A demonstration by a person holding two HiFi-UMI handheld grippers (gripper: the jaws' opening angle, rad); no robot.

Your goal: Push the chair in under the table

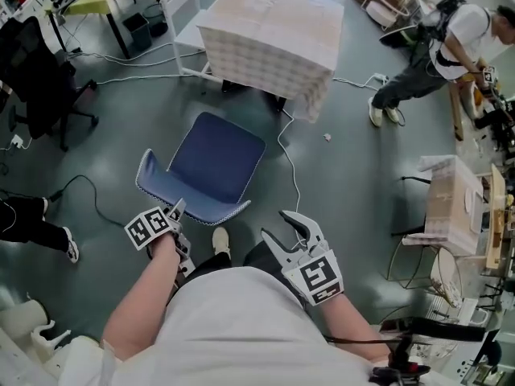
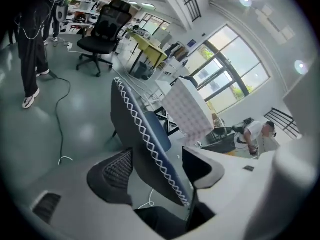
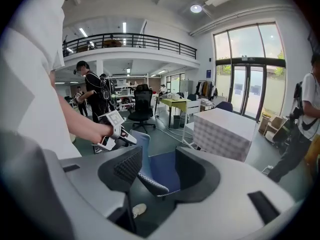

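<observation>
The blue chair (image 1: 216, 166) stands pulled out on the floor, well apart from the cloth-covered table (image 1: 269, 30), with its backrest toward the person. The left gripper (image 1: 176, 210) straddles the backrest's top edge with its jaws wide and not pinching, probably to get a purchase for pushing. The right gripper (image 1: 280, 230) hangs wide and empty near the chair's other side, so the 2 tools flank it.

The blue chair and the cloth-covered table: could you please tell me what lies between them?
In the head view, only bare grey floor separates the blue chair from the cloth-covered table; a white cable trails along the gap's right side.
</observation>
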